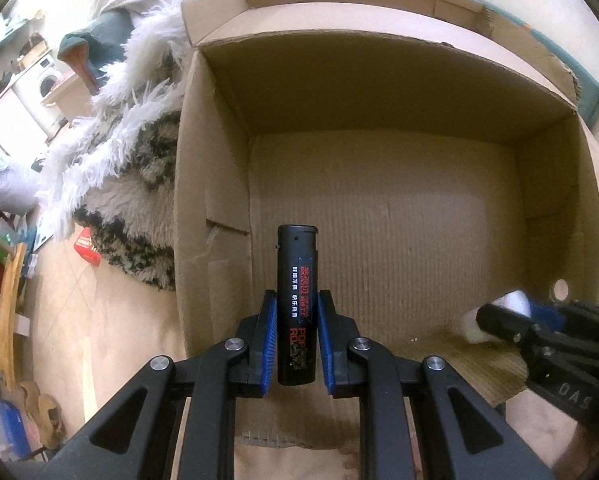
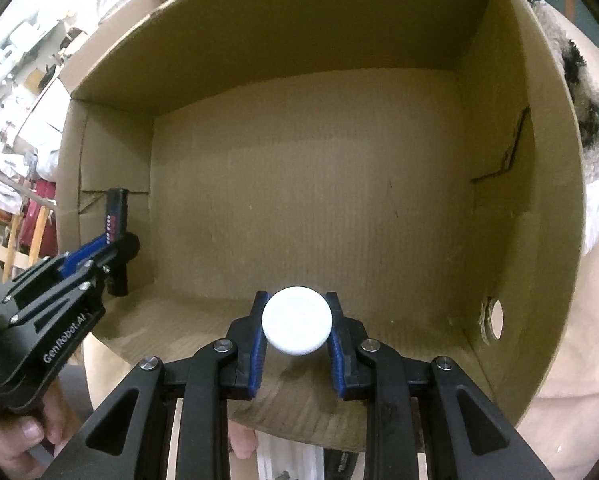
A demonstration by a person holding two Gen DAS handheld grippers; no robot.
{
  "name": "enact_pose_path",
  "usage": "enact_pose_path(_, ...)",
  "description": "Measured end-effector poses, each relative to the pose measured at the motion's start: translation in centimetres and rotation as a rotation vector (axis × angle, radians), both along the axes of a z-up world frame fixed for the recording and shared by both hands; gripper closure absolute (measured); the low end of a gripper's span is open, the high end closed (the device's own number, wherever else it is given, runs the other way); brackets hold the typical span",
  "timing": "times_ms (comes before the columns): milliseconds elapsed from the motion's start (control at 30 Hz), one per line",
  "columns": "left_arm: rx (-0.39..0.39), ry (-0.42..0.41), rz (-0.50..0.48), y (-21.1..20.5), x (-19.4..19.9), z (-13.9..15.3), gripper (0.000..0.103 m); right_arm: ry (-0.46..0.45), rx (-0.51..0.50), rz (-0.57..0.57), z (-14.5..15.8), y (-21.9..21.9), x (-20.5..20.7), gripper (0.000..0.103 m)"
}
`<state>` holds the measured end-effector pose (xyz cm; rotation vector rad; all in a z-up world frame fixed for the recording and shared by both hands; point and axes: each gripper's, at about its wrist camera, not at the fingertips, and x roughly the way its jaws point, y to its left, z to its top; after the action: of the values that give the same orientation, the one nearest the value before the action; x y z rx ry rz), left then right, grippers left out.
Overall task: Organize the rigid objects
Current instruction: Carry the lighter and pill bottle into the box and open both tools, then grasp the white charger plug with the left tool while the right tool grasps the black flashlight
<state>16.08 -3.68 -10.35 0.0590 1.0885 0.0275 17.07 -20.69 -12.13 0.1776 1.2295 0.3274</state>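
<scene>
My left gripper point(image 1: 297, 300) is shut on a black lighter point(image 1: 296, 280) with red and white print, held upright just inside the open cardboard box point(image 1: 379, 216). My right gripper point(image 2: 296, 300) is shut on a white round container point(image 2: 296, 321), held over the box's near floor. The left gripper with the lighter point(image 2: 115, 216) shows at the left of the right wrist view. The right gripper point(image 1: 511, 312) with the white container point(image 1: 513, 302) shows at the right edge of the left wrist view. The box floor holds nothing else.
A shaggy white and black-patterned rug point(image 1: 139, 152) lies left of the box. The box wall has a round hole point(image 2: 493, 317) near the right gripper. A red packet point(image 1: 85, 246) lies by the rug. Furniture and clutter stand at the far left.
</scene>
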Motion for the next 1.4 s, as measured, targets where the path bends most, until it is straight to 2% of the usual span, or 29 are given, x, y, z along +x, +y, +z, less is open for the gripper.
enact_pose_path(67,-0.015,0.003,0.008,0.3,0.0,0.2,0.085,-0.030,0.001,-0.012,0.6,-0.1,0.0,0.070)
enact_pose_path(100,-0.023,0.007,0.007,0.5,0.0,0.2,0.083,-0.050,0.000,-0.017,1.0,-0.2,0.0,0.058)
enact_pose_path(133,-0.026,0.014,0.001,0.5,0.0,0.2,0.077,-0.071,0.006,-0.021,1.3,-0.3,-0.2,0.035)
enact_pose_path(167,-0.026,0.015,-0.001,0.6,0.0,0.2,0.074,-0.095,0.018,-0.026,1.7,-0.3,-0.2,0.028)
enact_pose_path(233,-0.012,0.001,0.003,0.6,-0.2,0.5,0.058,-0.129,0.044,-0.028,2.5,-0.4,-0.4,0.026)
enact_pose_path(333,-0.047,-0.016,-0.011,0.6,-0.5,1.1,0.046,-0.144,0.067,-0.029,2.9,-0.5,-0.5,0.023)
enact_pose_path(433,-0.043,-0.024,-0.018,0.4,-0.6,1.3,0.041,-0.144,0.080,-0.038,3.0,-0.9,-0.5,0.015)
enact_pose_path(533,-0.042,-0.021,-0.016,0.6,-0.5,1.5,0.041,-0.144,0.084,-0.044,3.0,-1.2,-0.4,0.011)
enact_pose_path(967,-0.107,0.011,0.025,1.9,-1.2,2.4,0.041,-0.181,0.075,-0.033,4.4,-2.0,-1.5,0.011)
enact_pose_path(1200,-0.148,0.022,0.013,4.0,-2.7,3.9,0.040,-0.195,0.066,-0.056,6.5,-2.7,-5.0,0.011)
enact_pose_path(1400,-0.172,0.066,0.034,5.0,-4.9,4.3,0.040,-0.133,0.058,-0.122,7.0,-3.9,-7.9,0.011)
